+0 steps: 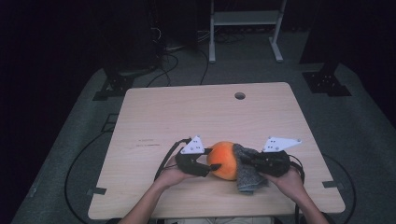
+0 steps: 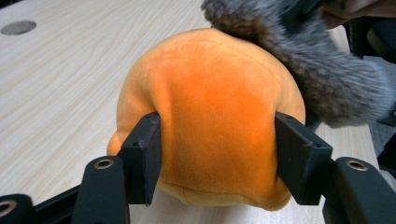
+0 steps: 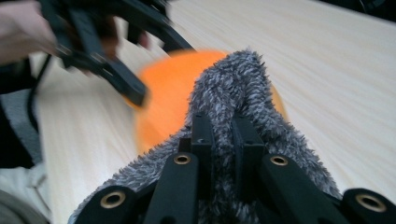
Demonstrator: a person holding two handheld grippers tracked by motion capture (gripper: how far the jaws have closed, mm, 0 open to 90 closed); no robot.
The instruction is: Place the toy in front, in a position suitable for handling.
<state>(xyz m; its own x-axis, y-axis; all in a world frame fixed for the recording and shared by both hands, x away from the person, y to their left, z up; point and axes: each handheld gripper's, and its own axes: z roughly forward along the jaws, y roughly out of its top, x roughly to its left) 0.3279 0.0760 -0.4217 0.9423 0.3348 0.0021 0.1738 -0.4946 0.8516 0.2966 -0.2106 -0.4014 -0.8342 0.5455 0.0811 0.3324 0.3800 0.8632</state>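
An orange plush ball (image 1: 223, 159) rests on the wooden table (image 1: 196, 116) near its front edge. My left gripper (image 1: 211, 166) comes in from the left and is shut on the ball. In the left gripper view its two black pads (image 2: 145, 156) press into the soft orange plush (image 2: 215, 112) on both sides. A fuzzy grey cloth (image 1: 246, 170) lies against the ball's right side. My right gripper (image 1: 246, 161) is shut on that cloth. In the right gripper view the grey cloth (image 3: 233, 93) is pinched between its jaws and drapes over the orange ball (image 3: 166, 100).
A round cable hole (image 1: 240, 95) is at the table's far edge. Cables trail from both grippers off the front of the table. A white metal frame (image 1: 245, 23) stands on the floor beyond the table.
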